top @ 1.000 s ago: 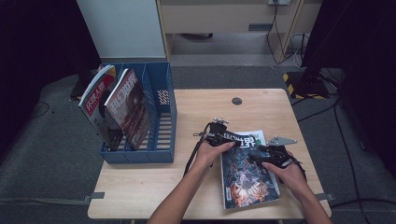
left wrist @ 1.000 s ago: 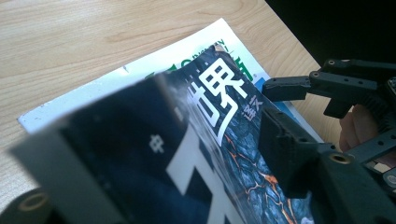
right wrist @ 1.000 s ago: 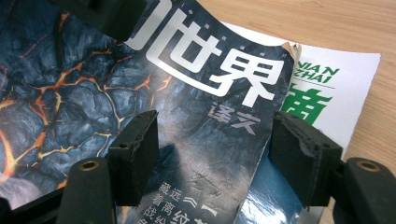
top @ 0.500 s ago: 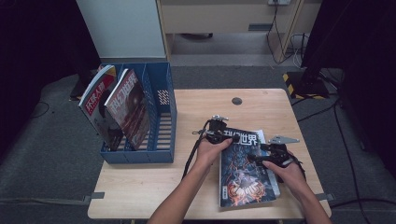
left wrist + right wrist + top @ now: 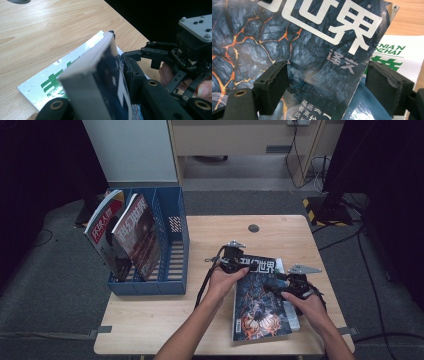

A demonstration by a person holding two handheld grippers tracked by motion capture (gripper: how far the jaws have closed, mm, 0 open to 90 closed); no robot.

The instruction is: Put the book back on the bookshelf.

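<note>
1. The left tongs (image 5: 235, 261) clamp the top edge of a dark magazine (image 5: 260, 300), lifting that edge off the counter (image 5: 150, 320).
2. The right tongs (image 5: 285, 285) gape wide over the magazine's right side; their pads (image 5: 273, 85) do not press it, and these jaws have just been closing a little.
3. A white-and-green magazine (image 5: 50, 82) lies underneath.
4. A blue file rack (image 5: 175, 245) with two magazines (image 5: 125, 237) stands well to the left.

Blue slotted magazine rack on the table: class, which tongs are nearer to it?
Left. The left tongs clamp the dark lava-cover magazine nearer the blue slotted magazine rack; the right tongs sit beyond, over the cover.
</note>
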